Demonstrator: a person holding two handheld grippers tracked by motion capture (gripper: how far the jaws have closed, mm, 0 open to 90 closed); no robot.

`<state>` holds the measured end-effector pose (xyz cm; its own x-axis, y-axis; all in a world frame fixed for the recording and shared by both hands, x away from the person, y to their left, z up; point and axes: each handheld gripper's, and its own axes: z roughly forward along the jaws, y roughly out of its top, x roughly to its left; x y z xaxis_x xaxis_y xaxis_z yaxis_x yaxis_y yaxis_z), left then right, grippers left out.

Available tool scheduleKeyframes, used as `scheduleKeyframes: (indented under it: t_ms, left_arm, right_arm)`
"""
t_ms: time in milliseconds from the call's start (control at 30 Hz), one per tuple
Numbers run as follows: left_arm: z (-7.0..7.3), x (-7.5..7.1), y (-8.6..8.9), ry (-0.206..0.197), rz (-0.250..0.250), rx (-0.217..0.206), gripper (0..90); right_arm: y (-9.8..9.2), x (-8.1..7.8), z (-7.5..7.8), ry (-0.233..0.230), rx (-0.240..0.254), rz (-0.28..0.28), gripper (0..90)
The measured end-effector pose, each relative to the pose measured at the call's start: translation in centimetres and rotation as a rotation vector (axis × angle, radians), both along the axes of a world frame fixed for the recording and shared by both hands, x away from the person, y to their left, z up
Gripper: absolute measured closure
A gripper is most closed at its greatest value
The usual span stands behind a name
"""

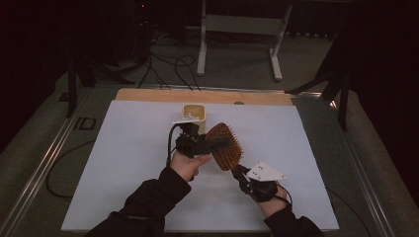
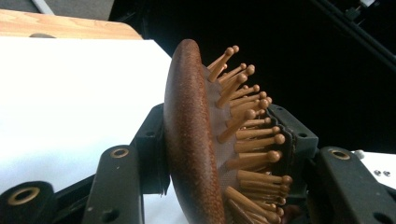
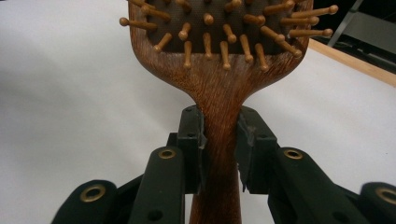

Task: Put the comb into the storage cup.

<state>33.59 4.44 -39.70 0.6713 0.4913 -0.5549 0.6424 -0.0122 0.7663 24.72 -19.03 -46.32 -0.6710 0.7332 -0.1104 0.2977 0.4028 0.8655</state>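
High view: we have the wooden hairbrush [image 1: 225, 146] held off the white sheet [image 1: 123, 163], mid-table, between both grippers. Its long axis runs diagonally, handle down toward our right gripper [image 1: 243, 174], head up toward the left gripper [image 1: 217, 144]. A small beige cup [image 1: 193, 114] stands just behind the left gripper, near the head. Both hands are on the brush, so neither is nearer; the left holds the end closest to the cup.

Left gripper view: our jaws pinch the brush head [image 2: 191, 140] across its thickness, one pad on the smooth wooden back, the other against the bristle tips [image 2: 261, 140]. The head stands on edge between them, bristles pointing right in this view. The grip on the pins looks soft to us and could slip.

Right gripper view: our jaws are clamped on the handle neck [image 3: 219, 140], one pad on each side, the axis running straight out along the jaws with the bristle face toward the camera.

We read this as a handover point: the brush is held at both ends, and whichever end lets go decides which way it swings.
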Motion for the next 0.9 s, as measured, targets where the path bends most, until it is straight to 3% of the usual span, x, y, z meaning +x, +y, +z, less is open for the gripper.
scheduleKeyframes:
  t_ms: [233, 567, 733, 900]
  left_arm:
    - [0.4, 0.0, 0.0, 0.010, -0.003, -0.030, 51.8]
    - [1.8, -0.1, -0.3, -0.025, -0.023, -0.029, 53.2]
    - [2.2, -0.2, -0.4, -0.034, -0.042, -0.024, 53.2]
    - [2.8, -0.3, -0.4, -0.063, -0.048, -0.002, 53.1]
  right_arm:
    - [0.0, -0.1, 0.1, -0.015, 0.010, -0.007, 73.1]
    - [-0.3, -0.3, 0.6, -0.060, 0.052, -0.012, 71.1]
    - [-0.5, -0.1, 0.6, -0.051, 0.078, -0.009, 52.8]
    - [-0.3, 0.2, 0.3, -0.008, 0.090, 0.019, 32.9]
